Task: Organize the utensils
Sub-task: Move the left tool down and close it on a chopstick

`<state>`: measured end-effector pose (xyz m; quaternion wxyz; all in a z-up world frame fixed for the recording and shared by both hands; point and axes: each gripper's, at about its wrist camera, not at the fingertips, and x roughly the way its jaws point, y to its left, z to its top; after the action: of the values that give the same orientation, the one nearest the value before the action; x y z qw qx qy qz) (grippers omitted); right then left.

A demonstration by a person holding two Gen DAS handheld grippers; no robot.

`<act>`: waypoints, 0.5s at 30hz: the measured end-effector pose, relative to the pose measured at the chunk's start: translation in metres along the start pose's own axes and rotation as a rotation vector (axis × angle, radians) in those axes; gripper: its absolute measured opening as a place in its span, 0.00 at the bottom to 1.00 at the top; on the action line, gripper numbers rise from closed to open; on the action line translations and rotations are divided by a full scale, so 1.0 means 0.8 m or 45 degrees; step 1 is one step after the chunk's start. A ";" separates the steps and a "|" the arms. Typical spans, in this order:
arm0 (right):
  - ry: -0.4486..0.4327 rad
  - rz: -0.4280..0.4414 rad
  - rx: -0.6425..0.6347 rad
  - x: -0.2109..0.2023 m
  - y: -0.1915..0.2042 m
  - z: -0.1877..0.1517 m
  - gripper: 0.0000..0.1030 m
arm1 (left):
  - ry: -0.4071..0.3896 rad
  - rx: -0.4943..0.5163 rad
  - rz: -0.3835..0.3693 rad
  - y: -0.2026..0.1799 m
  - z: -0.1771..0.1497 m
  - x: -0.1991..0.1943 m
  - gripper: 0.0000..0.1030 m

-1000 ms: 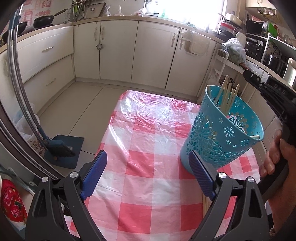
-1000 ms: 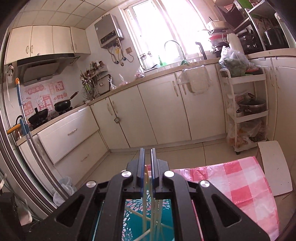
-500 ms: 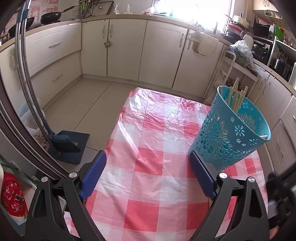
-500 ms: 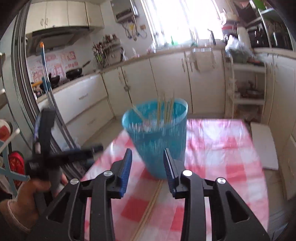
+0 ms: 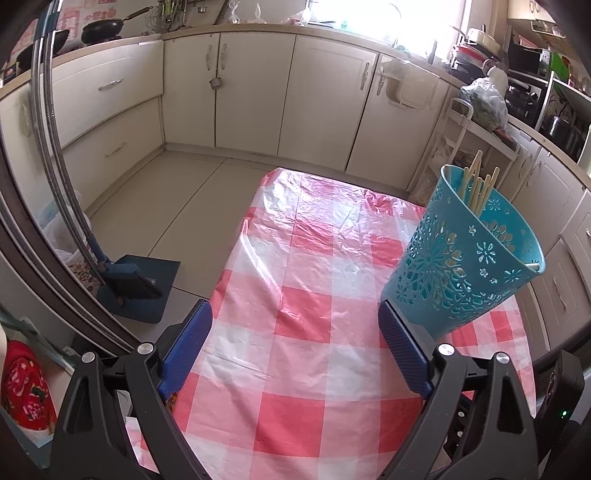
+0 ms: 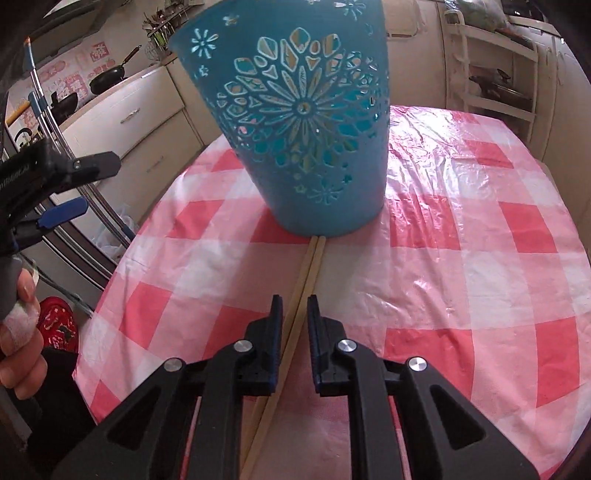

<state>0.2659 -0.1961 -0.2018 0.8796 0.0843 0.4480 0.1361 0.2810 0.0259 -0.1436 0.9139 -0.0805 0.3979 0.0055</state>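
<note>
The right gripper [image 6: 294,317] is closing its jaws around a pair of chopsticks [image 6: 308,269] lying at six o'clock from the blue basket [image 6: 295,118]. Pinch both sticks squarely, keeping them parallel. The left gripper [image 5: 295,347] waits, jaws spread and empty.

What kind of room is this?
Most likely a home kitchen: cream cabinets run under a counter, a black frying pan sits on the stove, and a blue basket of chopsticks stands on the checked tablecloth.
</note>
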 end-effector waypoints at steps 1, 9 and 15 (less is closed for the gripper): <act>0.000 -0.002 0.002 0.000 -0.001 0.001 0.14 | 0.000 0.004 0.000 -0.001 0.000 0.000 0.85; 0.023 -0.049 -0.015 0.009 -0.004 0.005 0.12 | 0.015 0.018 0.007 -0.005 -0.002 0.006 0.85; 0.089 -0.070 -0.157 0.005 0.006 0.002 0.10 | 0.086 0.099 -0.050 -0.021 -0.012 0.017 0.85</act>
<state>0.2685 -0.1901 -0.2023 0.8703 0.0128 0.4713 0.1421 0.2845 0.0069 -0.1576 0.9023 -0.0527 0.4267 -0.0307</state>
